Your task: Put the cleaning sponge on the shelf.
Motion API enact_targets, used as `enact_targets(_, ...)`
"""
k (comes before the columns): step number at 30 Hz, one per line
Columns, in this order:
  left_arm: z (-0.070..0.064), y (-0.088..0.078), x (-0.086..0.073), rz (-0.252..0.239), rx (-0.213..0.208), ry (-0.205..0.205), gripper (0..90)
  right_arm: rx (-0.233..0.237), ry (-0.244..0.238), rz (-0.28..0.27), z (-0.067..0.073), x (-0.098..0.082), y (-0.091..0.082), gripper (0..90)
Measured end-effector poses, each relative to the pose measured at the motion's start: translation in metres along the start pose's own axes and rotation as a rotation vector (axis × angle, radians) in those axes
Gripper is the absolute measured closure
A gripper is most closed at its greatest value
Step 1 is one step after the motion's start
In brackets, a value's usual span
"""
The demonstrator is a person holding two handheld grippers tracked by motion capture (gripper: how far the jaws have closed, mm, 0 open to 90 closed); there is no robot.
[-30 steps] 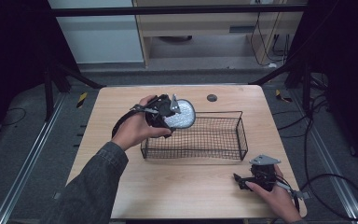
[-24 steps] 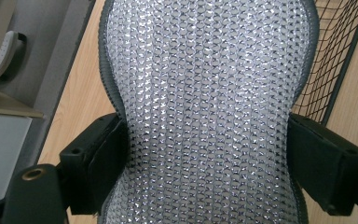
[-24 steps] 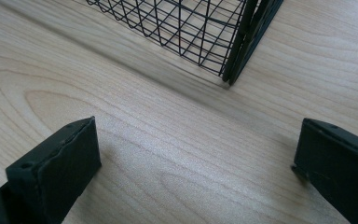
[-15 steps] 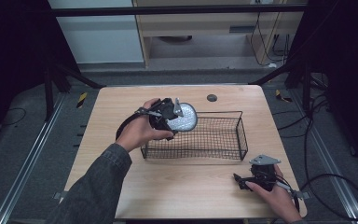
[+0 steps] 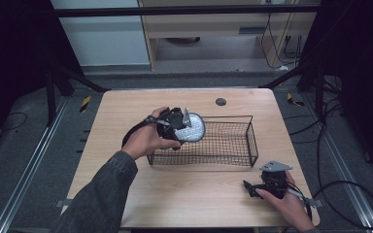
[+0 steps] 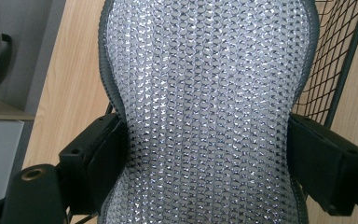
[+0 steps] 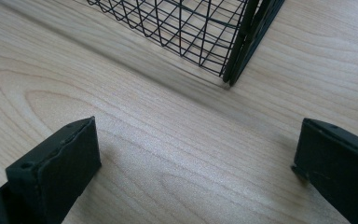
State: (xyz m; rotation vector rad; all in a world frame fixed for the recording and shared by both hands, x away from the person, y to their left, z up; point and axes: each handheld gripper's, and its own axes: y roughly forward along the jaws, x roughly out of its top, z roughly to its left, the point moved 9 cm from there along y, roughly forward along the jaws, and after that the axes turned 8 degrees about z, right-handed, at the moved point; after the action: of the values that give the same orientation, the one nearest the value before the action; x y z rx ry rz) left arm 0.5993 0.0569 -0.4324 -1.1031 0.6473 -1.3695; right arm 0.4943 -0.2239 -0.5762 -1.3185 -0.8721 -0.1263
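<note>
A silvery, scaly-textured pad (image 5: 193,130) with a dark grey rim is pinched at its narrow middle by my left gripper (image 5: 183,127). In the left gripper view the pad (image 6: 209,93) bulges out above both jaws and hides most of what lies beyond. It hangs over the left end of a black wire basket (image 5: 250,141), at about rim height. My right gripper (image 5: 249,187) rests on the wooden table (image 5: 116,111) near the front right, jaws wide apart with only bare wood between them (image 7: 198,158). The basket's corner (image 7: 235,51) stands just ahead of it.
A small dark round disc (image 5: 220,101) lies on the table behind the basket. The table's left half and front strip are bare wood. Beyond the far edge stand a shelf unit and metal frame posts; cables trail on the floor at the right.
My left hand has sunk a little with the pad, bringing it closer to the basket's left end. The right gripper has stayed put.
</note>
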Motion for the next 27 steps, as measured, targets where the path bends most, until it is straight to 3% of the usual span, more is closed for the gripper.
enact_targets(14,-0.002,0.001,-0.003,-0.013,-0.006,0.002,14.7,0.000,0.000,0.000,0.000,0.000,0.000,0.4)
enact_targets(21,-0.001,0.007,-0.005,0.009,-0.021,0.003,14.5,0.000,0.000,0.000,0.000,0.000,0.000,0.4)
enact_targets(27,0.001,0.012,-0.004,0.018,-0.010,0.004,14.3,0.000,-0.003,0.000,0.000,0.000,0.000,0.4)
